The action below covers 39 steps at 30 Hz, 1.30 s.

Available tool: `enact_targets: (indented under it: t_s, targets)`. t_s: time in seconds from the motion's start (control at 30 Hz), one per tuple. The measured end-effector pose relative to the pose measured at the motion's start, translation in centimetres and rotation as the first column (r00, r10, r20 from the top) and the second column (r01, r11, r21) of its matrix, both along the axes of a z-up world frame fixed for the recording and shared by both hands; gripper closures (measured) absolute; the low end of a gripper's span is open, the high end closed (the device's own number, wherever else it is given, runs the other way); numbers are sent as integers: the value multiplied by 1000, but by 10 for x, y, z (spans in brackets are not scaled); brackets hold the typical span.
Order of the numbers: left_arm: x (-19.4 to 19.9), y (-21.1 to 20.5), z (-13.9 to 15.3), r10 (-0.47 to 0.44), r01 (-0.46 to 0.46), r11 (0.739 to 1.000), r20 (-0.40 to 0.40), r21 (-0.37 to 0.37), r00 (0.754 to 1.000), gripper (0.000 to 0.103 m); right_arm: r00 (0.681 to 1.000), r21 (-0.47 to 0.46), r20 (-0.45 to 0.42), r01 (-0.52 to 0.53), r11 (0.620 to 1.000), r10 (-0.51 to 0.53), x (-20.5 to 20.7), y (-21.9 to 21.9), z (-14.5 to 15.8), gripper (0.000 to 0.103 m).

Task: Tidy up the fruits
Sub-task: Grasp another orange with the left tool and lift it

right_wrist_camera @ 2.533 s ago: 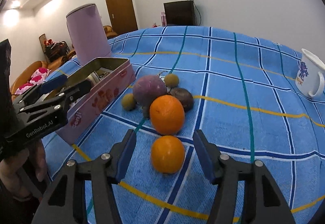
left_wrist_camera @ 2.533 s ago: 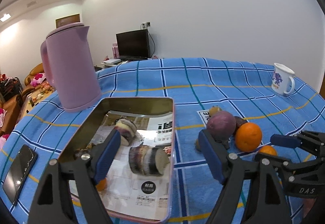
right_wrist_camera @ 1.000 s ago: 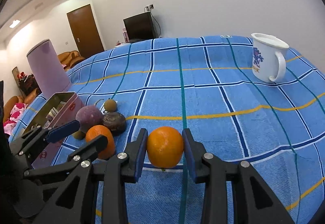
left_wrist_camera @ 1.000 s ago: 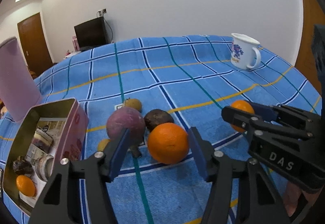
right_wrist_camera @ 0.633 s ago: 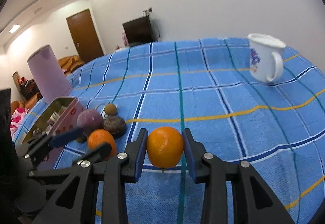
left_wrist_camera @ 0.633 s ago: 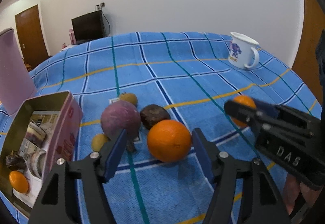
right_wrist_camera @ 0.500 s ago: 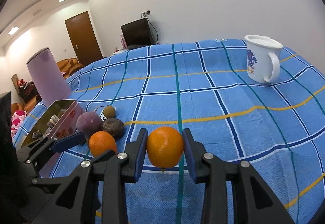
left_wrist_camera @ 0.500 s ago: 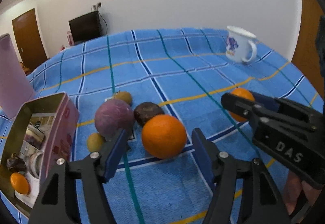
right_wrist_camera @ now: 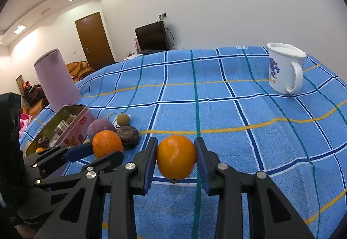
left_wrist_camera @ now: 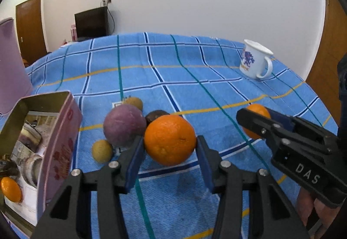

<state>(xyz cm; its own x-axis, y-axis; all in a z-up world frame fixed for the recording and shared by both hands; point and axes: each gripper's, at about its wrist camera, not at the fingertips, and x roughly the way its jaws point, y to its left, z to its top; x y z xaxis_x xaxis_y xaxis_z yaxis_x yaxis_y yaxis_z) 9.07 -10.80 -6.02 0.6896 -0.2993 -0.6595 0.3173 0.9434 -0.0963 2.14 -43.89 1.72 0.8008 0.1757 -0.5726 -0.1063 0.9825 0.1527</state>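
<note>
The tabletop [right_wrist_camera: 216, 109], under a blue plaid cloth, carries everything here, and the pink tin [left_wrist_camera: 63, 130] at its left edge is the largest piece on it, open-topped and already holding a small orange and other bits. Beside the tin sits the loose cluster: a dusty purple fruit [left_wrist_camera: 123, 125], a dark wrinkled one behind it, and two small yellow-brown ones. The big orange [left_wrist_camera: 170, 139] lies at the front of that cluster with the left claw [left_wrist_camera: 170, 153] closed in around its widest part, both pads touching or nearly so. The right claw [right_wrist_camera: 176, 158] is clamped on the smaller orange [right_wrist_camera: 176, 156], well apart from the pile (whether it is lifted clear of the cloth is unclear). Both oranges look firm, round and slightly waxy, so a grip across the equator should hold; squeezing off-centre would likely let them roll out.
</note>
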Motion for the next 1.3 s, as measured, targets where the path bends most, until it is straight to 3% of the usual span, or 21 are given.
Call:
enact_targets:
  t_s: [1.3]
  targets:
    - [-35, 14, 25, 70, -63, 997, 230, -37, 971, 53, 984, -23, 166, -56, 998, 59, -27, 8, 15, 66]
